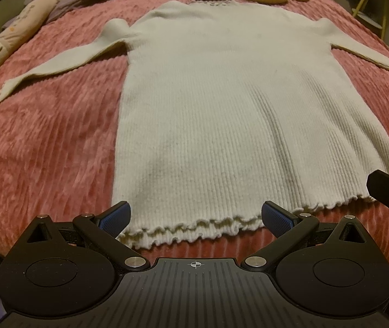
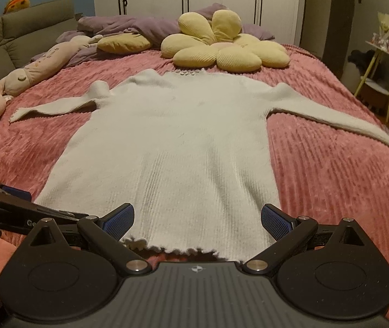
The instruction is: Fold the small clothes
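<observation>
Sweater [image 1: 221, 104] flat ahead of our wide left claw [image 1: 196, 218] and right claw [image 2: 197, 220]; no fold made.

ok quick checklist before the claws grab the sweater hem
1. Sweater spread flat on the bedspread, both sleeves out: ok.
2. Left claw open, hem between its fingers: ok.
3. Right claw open, at the hem: ok.
4. Hem lying single and flat: not ok, it is doubled and ruffled near the left claw.
5. Flower cushion clear of the collar: cannot tell, it sits very close.
</observation>
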`<action>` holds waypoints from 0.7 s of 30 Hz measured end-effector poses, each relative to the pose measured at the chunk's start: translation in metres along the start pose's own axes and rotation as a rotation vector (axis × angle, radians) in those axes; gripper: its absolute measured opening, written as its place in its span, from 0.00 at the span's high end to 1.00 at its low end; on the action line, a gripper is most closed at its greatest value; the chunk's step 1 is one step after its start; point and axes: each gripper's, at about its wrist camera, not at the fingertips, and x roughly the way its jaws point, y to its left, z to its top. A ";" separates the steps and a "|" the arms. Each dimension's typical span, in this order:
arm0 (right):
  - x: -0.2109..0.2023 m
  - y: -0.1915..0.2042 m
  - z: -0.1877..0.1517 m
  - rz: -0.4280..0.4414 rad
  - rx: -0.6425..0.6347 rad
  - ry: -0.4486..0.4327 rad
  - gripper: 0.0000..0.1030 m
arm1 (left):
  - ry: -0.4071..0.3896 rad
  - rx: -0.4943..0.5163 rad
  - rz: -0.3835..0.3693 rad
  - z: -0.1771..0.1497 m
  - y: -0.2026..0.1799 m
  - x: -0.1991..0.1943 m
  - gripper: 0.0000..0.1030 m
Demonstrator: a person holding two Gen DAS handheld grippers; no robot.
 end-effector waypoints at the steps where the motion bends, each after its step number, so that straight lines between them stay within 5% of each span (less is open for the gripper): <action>1: 0.001 -0.002 0.000 0.006 0.015 0.005 0.04 | 0.002 0.000 -0.001 0.000 0.000 0.000 0.00; 21: 0.022 -0.023 -0.007 0.106 0.120 0.018 0.04 | 0.010 0.044 -0.013 0.003 -0.013 0.029 0.00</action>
